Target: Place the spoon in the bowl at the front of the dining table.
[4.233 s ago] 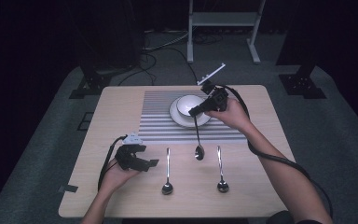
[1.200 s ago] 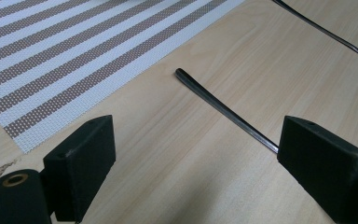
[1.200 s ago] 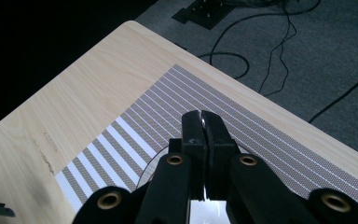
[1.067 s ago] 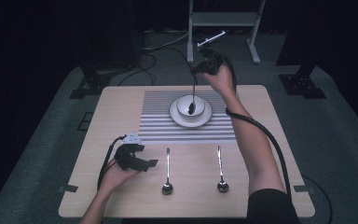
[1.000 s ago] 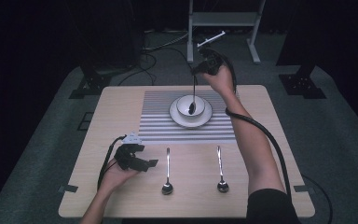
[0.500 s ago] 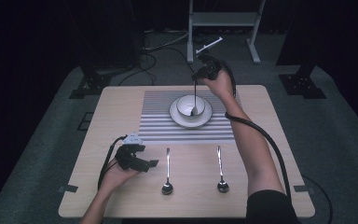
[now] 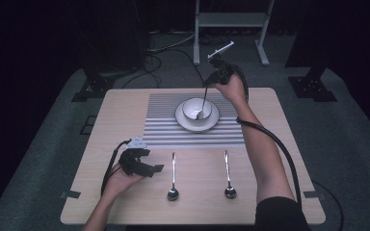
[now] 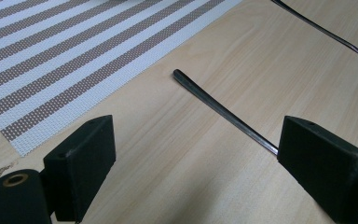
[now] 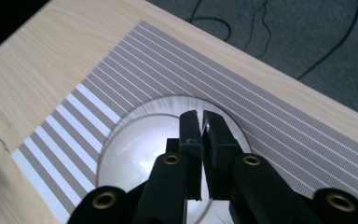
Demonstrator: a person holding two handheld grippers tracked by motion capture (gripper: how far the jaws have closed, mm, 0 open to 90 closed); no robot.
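Observation:
My right gripper (image 7: pixel 211 83) is at the far side of the table, above a white bowl (image 7: pixel 191 106) that stands on a white plate (image 7: pixel 185 122). It is shut on the handle of a dark metal spoon (image 7: pixel 204 102), which slants down with its scoop inside the bowl. Its jaws have just been opening a little, with the handle still between them. In the right gripper view the gripper (image 9: pixel 201 122) shows a thin gap over the bowl (image 9: pixel 135 149). My left gripper (image 7: pixel 153 161) rests open near the front left, and in the left gripper view a spoon handle (image 8: pixel 219 108) lies between its jaws.
A striped placemat (image 7: pixel 164 126) lies under the plate. Two spoons, one (image 7: pixel 173 174) left and one (image 7: pixel 228 169) right, lie on the wooden table (image 7: pixel 279 159) near the front edge. A metal stand (image 7: pixel 231 21) and cables are on the floor beyond.
My right gripper has carried its spoon from the near side of the plate to the far side and lowered the scoop into the bowl. The left gripper has stayed still.

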